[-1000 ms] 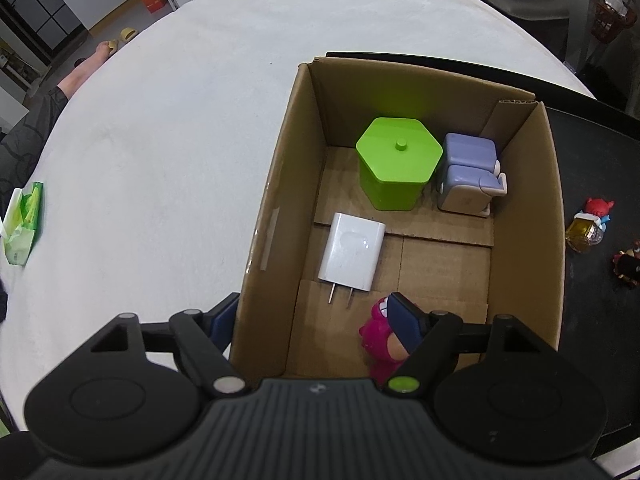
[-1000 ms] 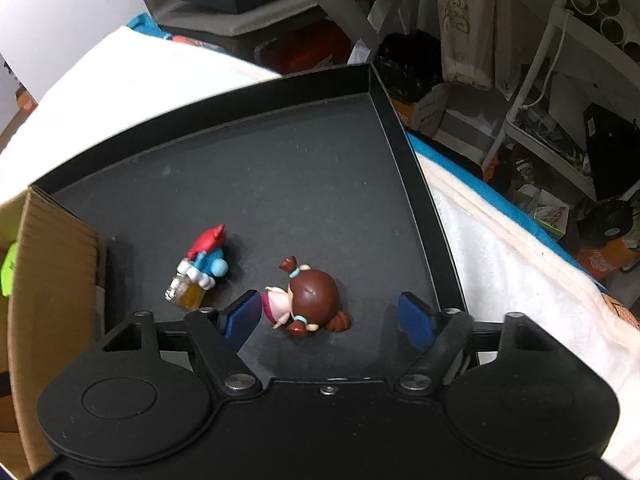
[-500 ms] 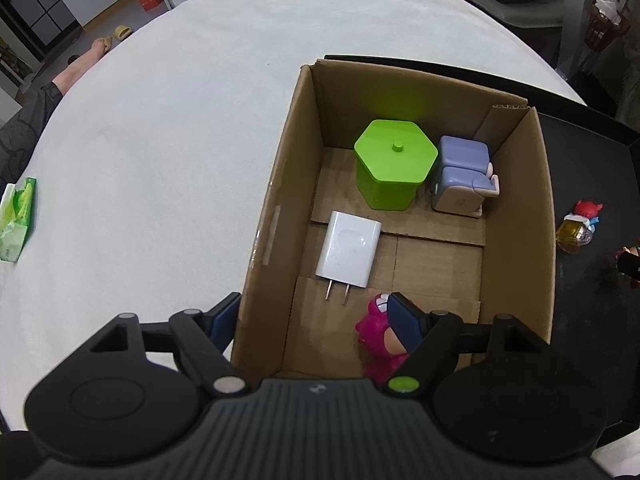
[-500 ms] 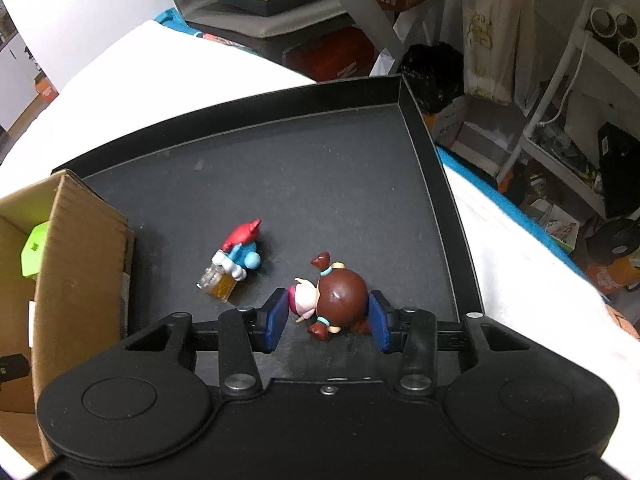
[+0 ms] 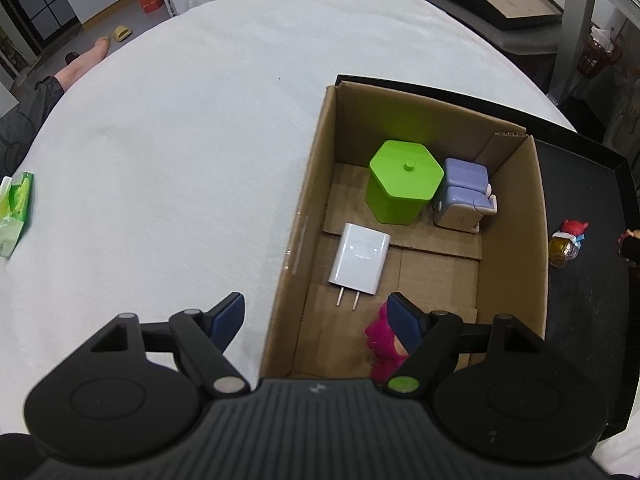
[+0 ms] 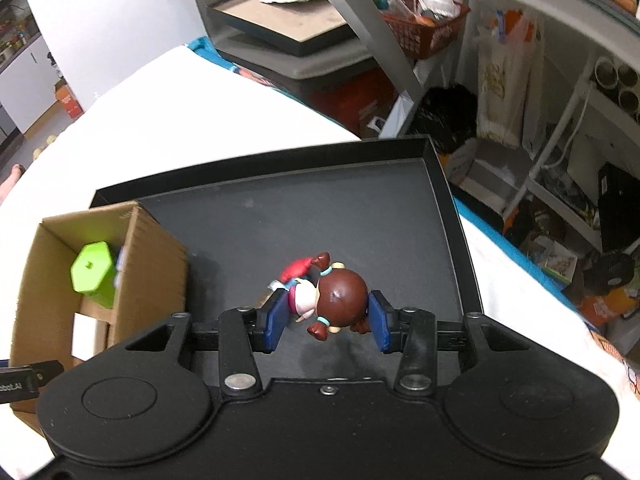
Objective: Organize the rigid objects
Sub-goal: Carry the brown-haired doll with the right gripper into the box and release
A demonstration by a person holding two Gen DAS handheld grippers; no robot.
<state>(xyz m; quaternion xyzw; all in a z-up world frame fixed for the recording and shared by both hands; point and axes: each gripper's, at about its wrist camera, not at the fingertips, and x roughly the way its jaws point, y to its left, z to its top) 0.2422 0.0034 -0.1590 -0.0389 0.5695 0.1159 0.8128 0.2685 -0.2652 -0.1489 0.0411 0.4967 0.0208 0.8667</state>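
Observation:
My right gripper is shut on a brown-haired doll, both blue pads pressing its sides, and holds it above the black tray. A small red-hatted figure lies on the tray just behind the doll and also shows in the left wrist view. My left gripper stands open over the near left wall of the cardboard box, holding nothing. Inside the box are a green hexagonal container, a purple toy, a white charger and a pink toy partly hidden by my right finger.
The box stands at the tray's left end on a white-covered table. A green tissue pack lies at the table's left edge. A person's foot shows on the floor beyond. Shelves and clutter stand past the tray's right side.
My right gripper went from open around the doll to shut on it, then rose with it off the tray. The left gripper has stayed open and almost still.

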